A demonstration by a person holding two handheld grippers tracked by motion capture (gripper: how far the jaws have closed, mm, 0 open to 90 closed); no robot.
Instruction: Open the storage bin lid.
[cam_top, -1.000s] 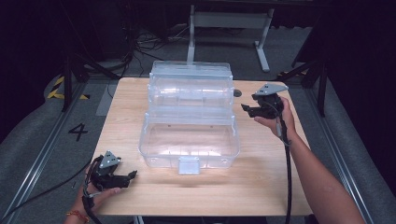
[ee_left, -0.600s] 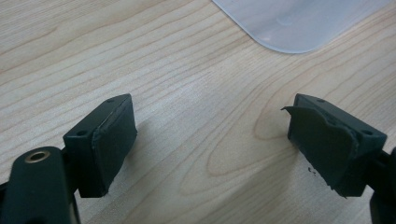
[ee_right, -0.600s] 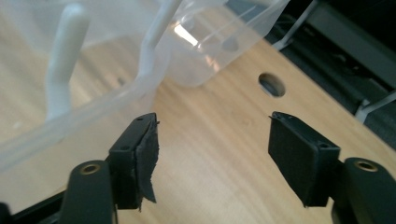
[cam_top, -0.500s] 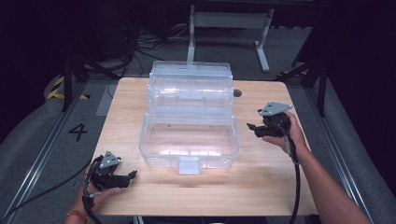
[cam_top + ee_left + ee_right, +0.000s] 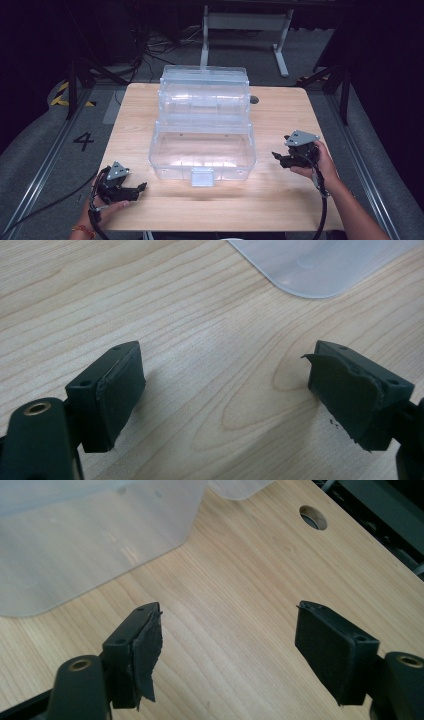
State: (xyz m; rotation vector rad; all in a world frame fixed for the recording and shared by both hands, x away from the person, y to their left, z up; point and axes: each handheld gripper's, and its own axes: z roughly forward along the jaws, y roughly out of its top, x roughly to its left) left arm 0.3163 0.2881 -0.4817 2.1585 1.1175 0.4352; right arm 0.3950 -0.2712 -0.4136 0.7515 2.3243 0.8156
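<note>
Clear plastic case [image 5: 202, 125] standing open at mid-table [image 5: 280, 200], long axis running away from the person. Right gripper [image 5: 280, 157], its fingers just opening wide and empty, lies just beside the case's right wall; left gripper [image 5: 137, 188], equally wide and empty, rests near the front-left corner.

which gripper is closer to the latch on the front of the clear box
Left. The left gripper sits near the table's front left corner, low and left of the latch. The right gripper is off to the latch's right, beside the clear box, slightly farther away.
</note>
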